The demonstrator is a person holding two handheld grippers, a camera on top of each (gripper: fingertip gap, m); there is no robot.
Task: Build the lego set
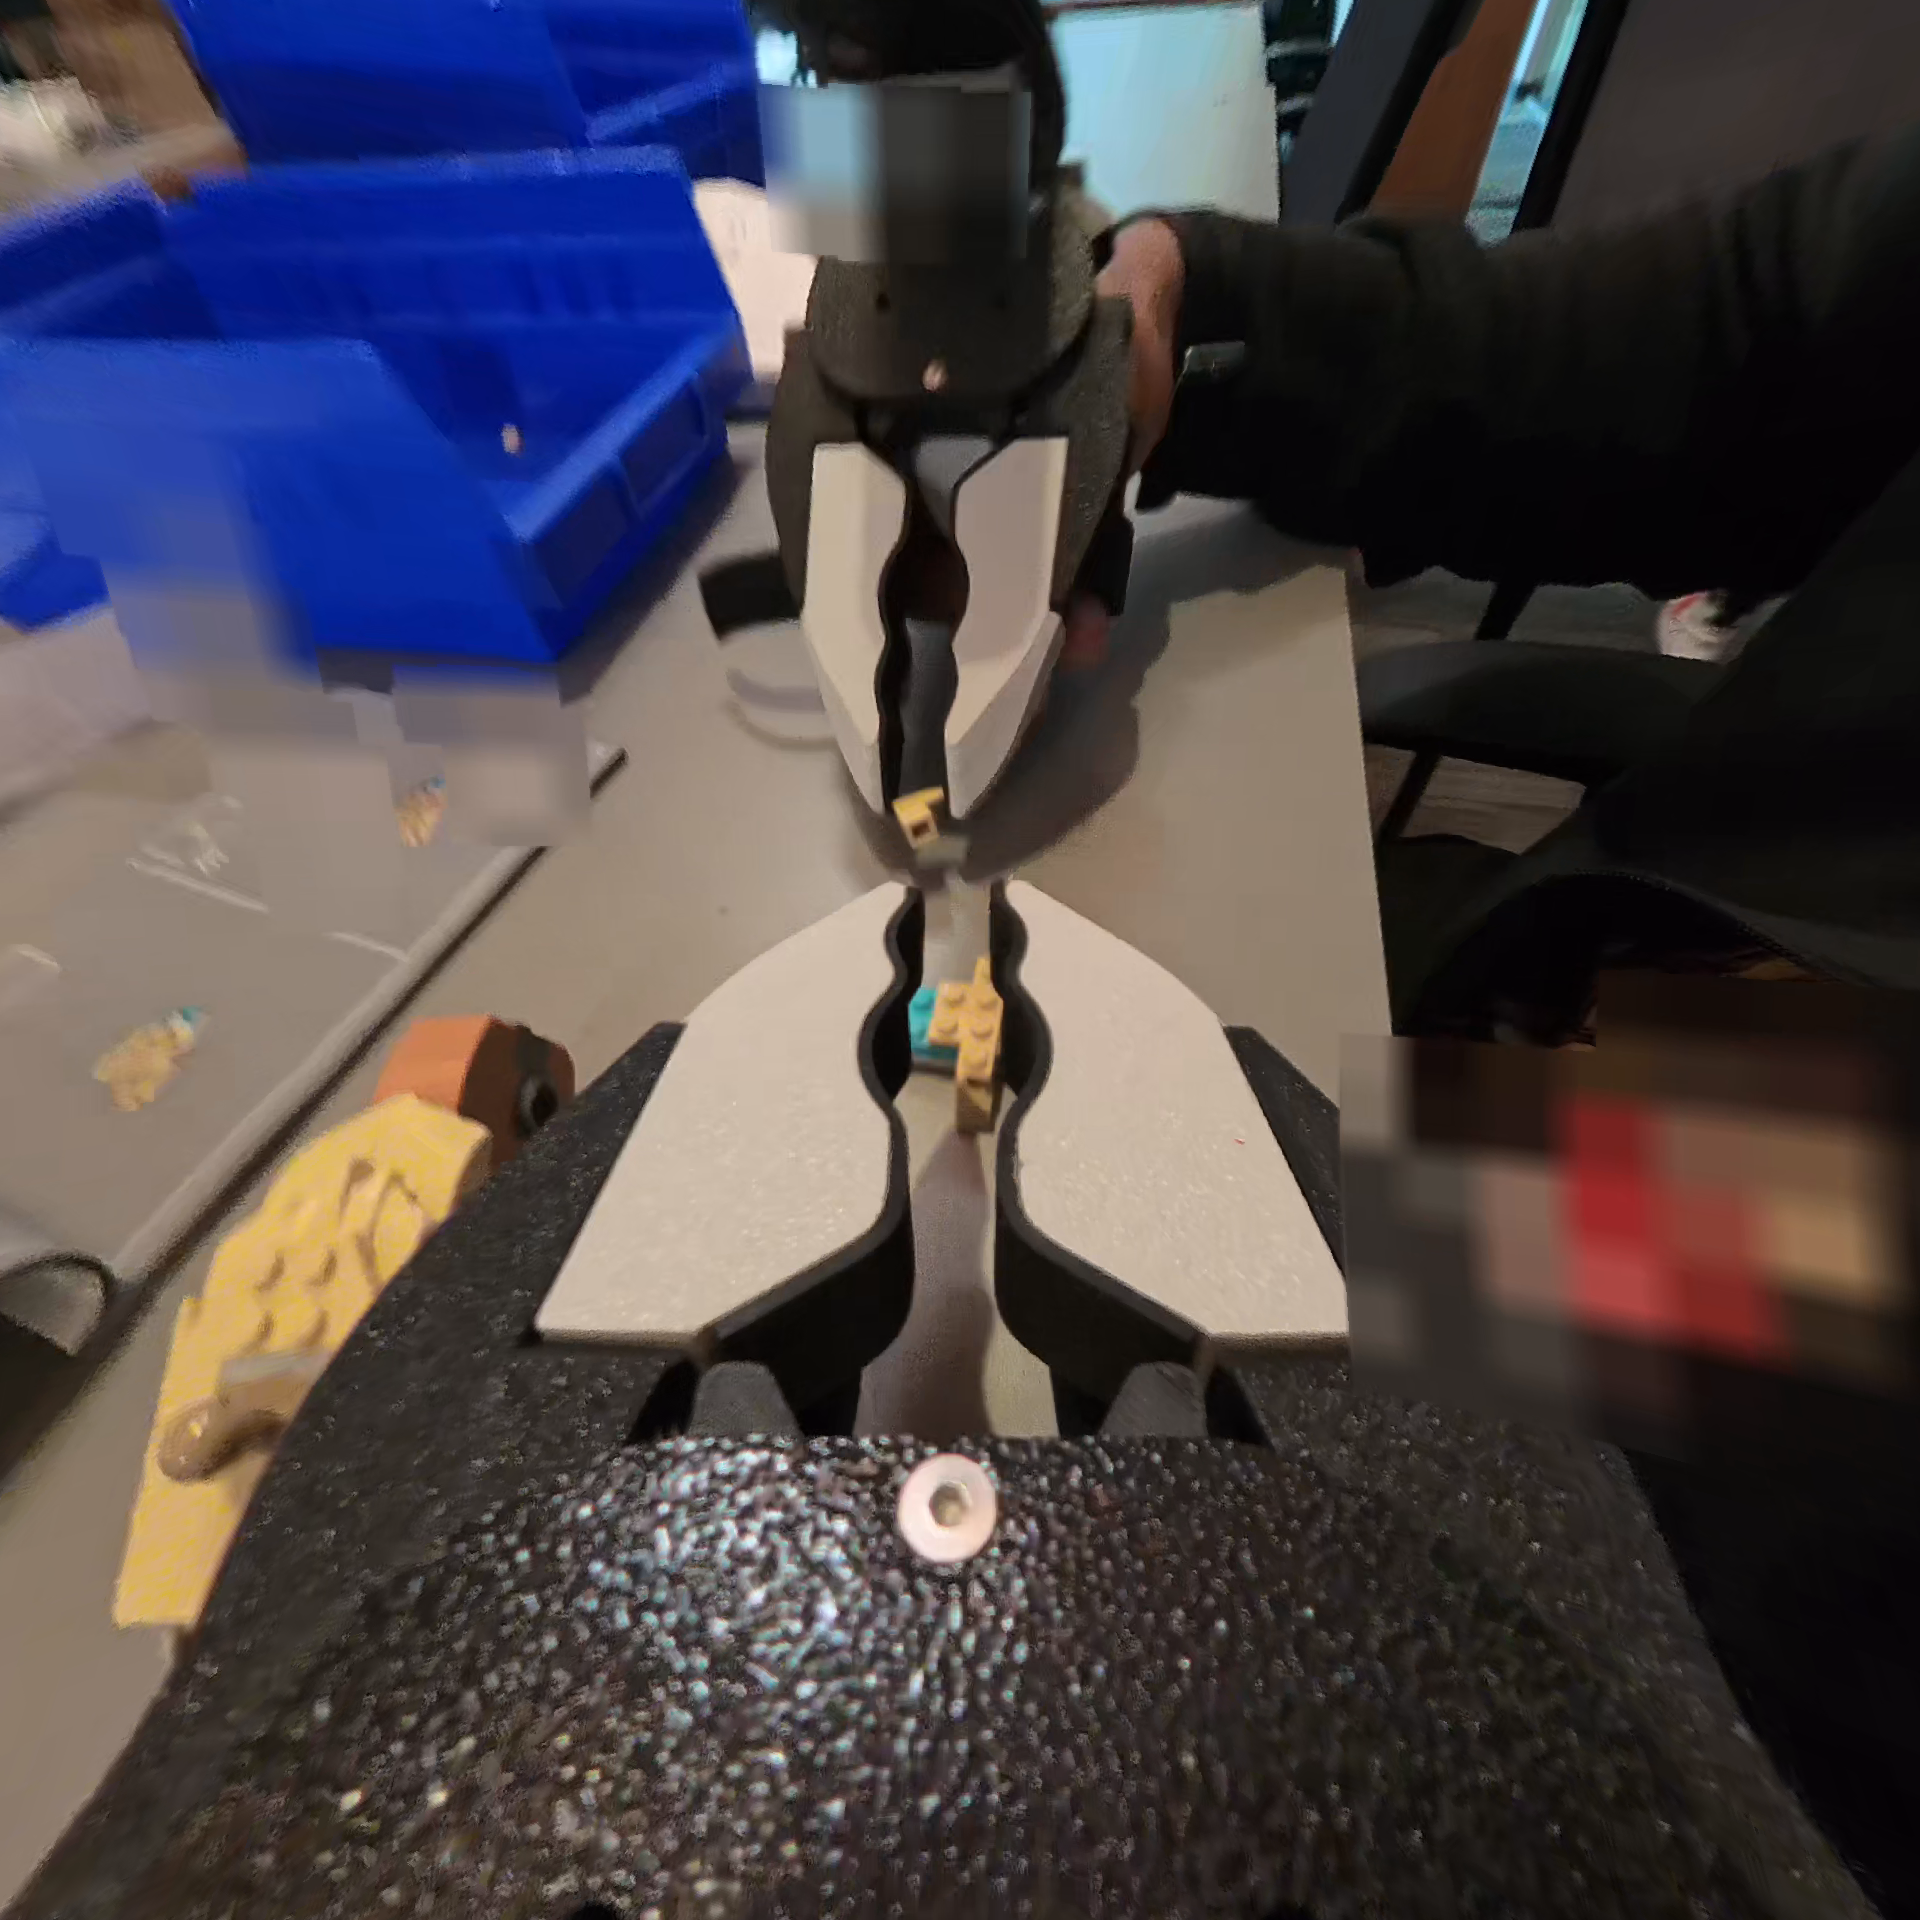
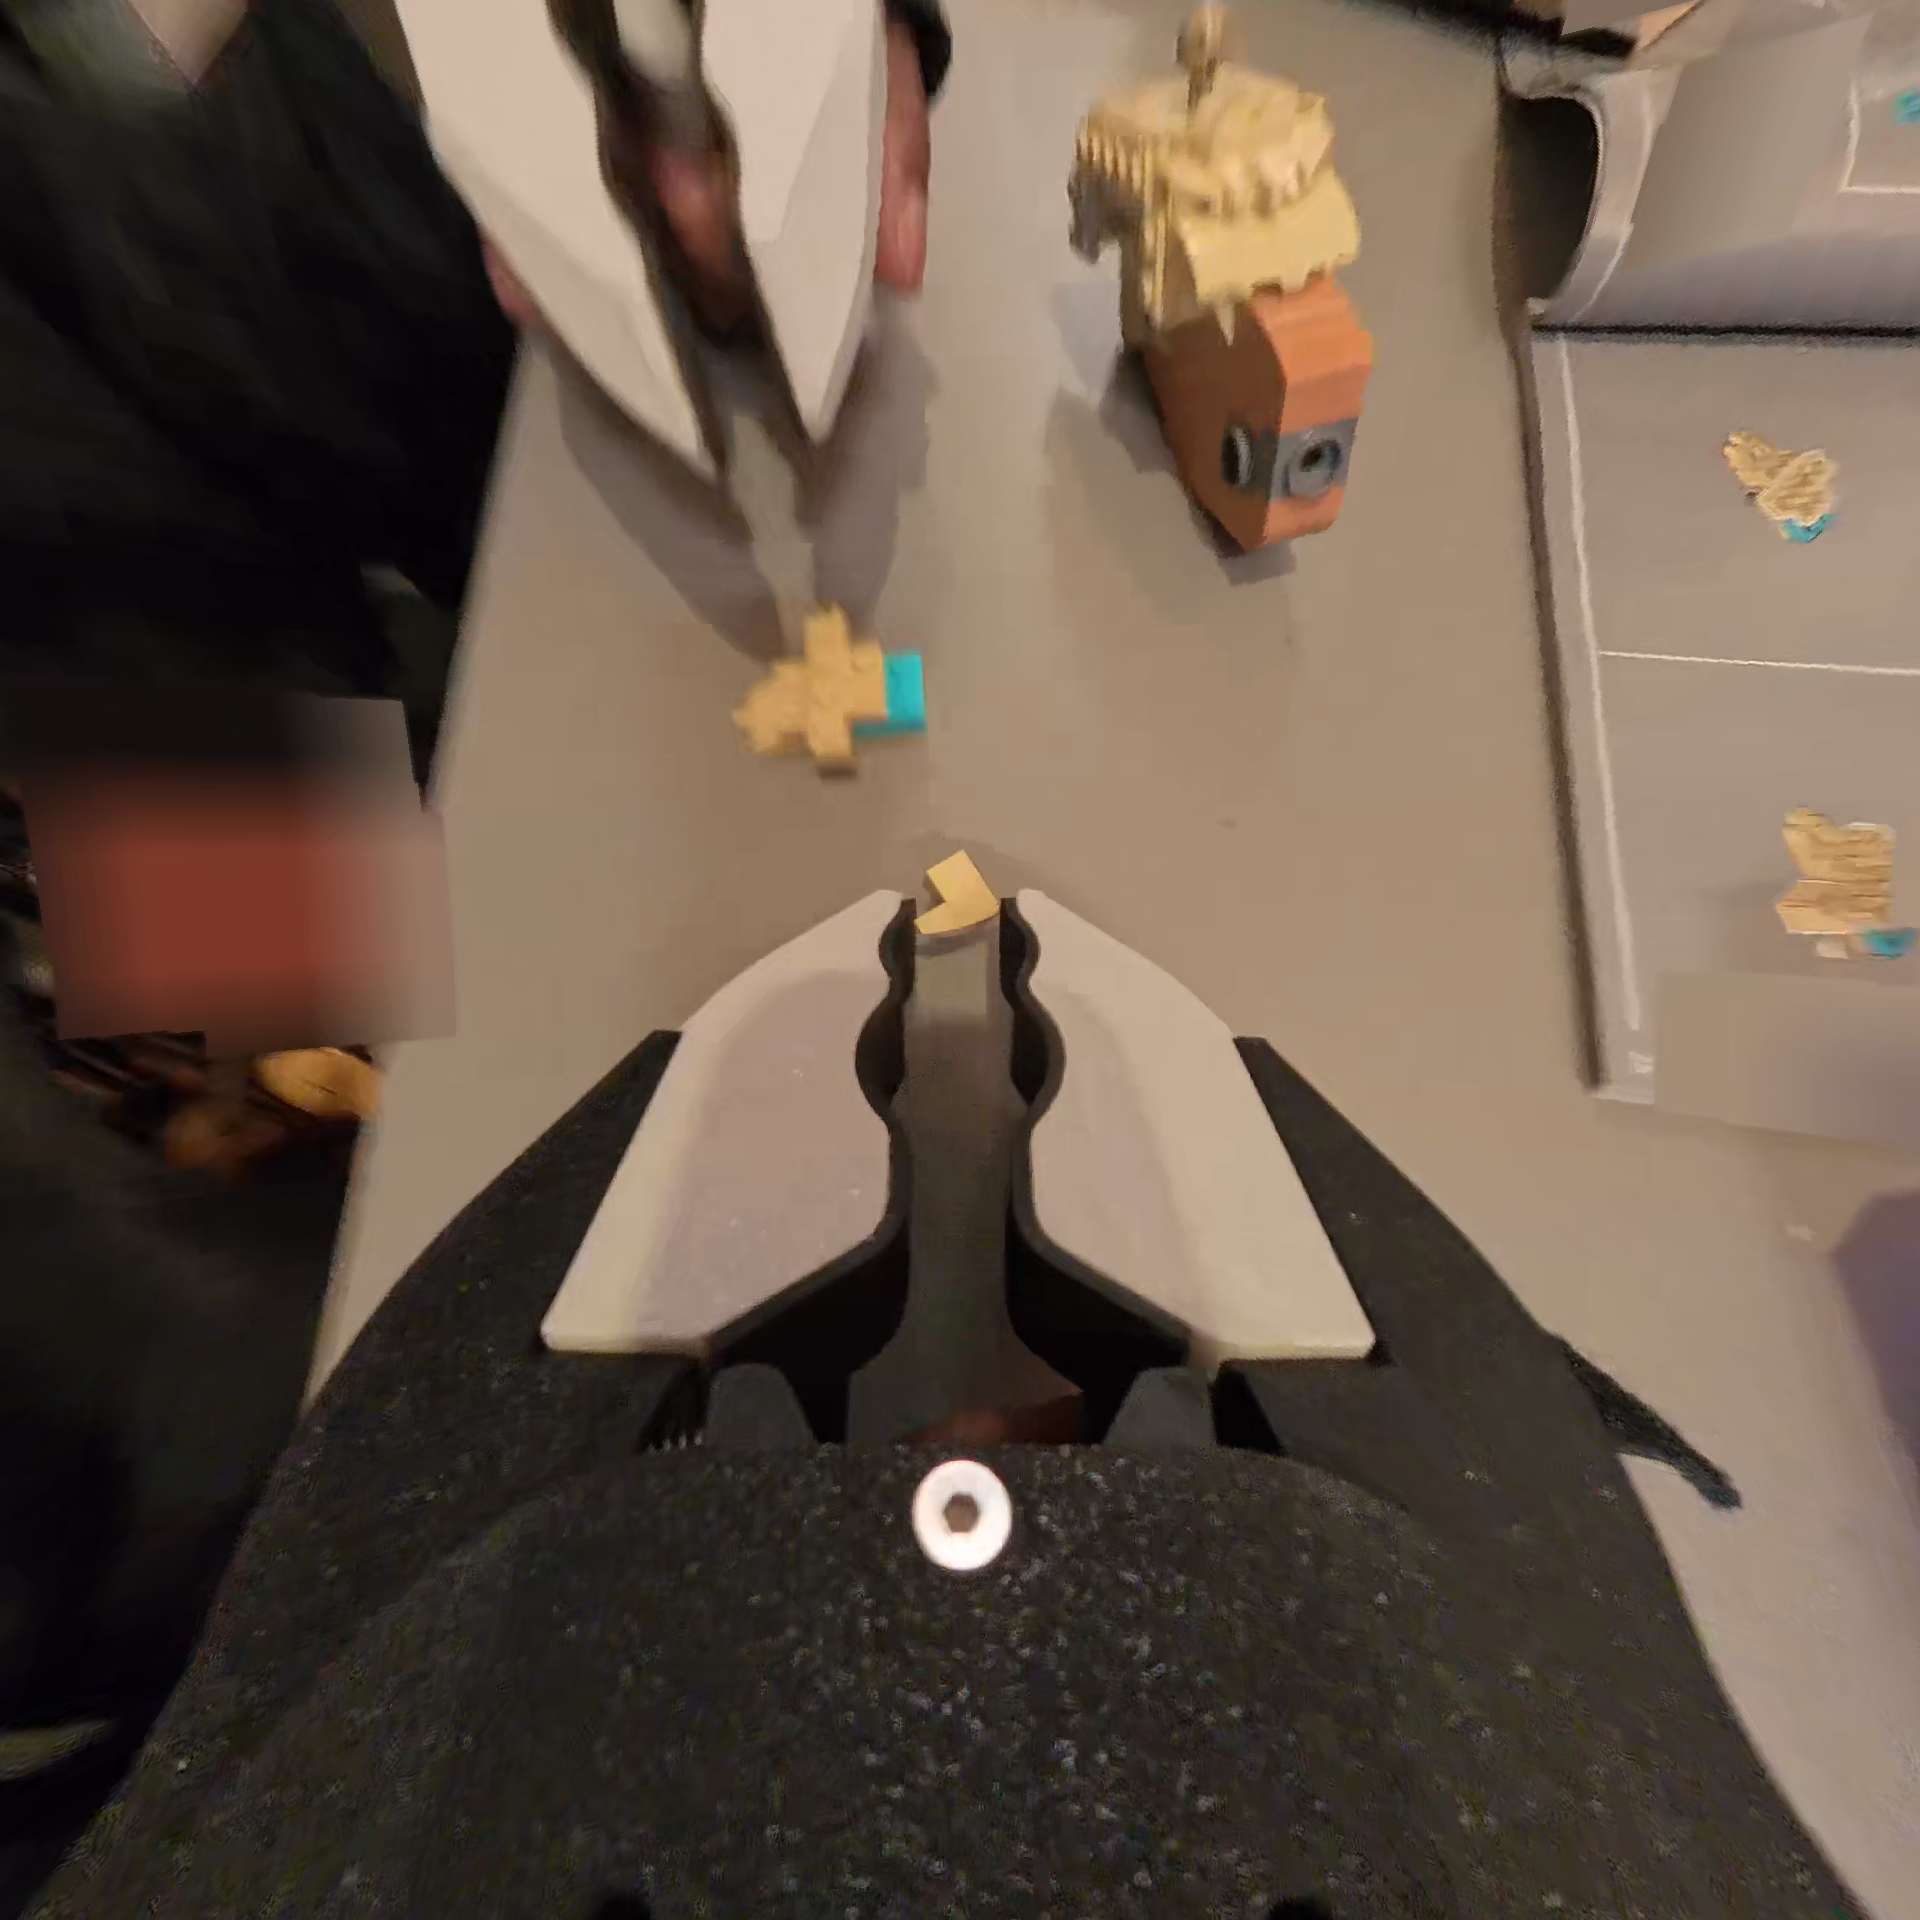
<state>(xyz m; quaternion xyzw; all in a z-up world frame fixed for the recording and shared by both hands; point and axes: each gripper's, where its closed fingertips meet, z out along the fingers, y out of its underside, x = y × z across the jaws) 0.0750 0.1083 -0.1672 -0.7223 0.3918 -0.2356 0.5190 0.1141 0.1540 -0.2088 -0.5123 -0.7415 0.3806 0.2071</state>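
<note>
My right gripper [image 2: 951,914] is shut on a small tan L-shaped brick [image 2: 956,896] that sticks out past its fingertips. The left wrist view shows this gripper [image 1: 930,847] pointing down with the tan brick [image 1: 920,814] at its tips. My left gripper [image 1: 956,899] has its jaws a narrow way apart with nothing between the pads. Through the gap I see a small tan and teal brick assembly [image 1: 966,1029] lying on the grey table below. In the right wrist view the left gripper [image 2: 774,457] hovers over that assembly [image 2: 831,696].
Blue bins [image 1: 416,416] stand at the far left. A tan and brown brick model [image 2: 1236,312] sits on the table, also beside my left gripper [image 1: 312,1299]. Small tan brick clusters [image 2: 1782,483] [image 2: 1839,883] lie on a grey mat. A person's dark sleeve [image 1: 1507,364] reaches in. The grippers' ends are close to 8 cm from one another.
</note>
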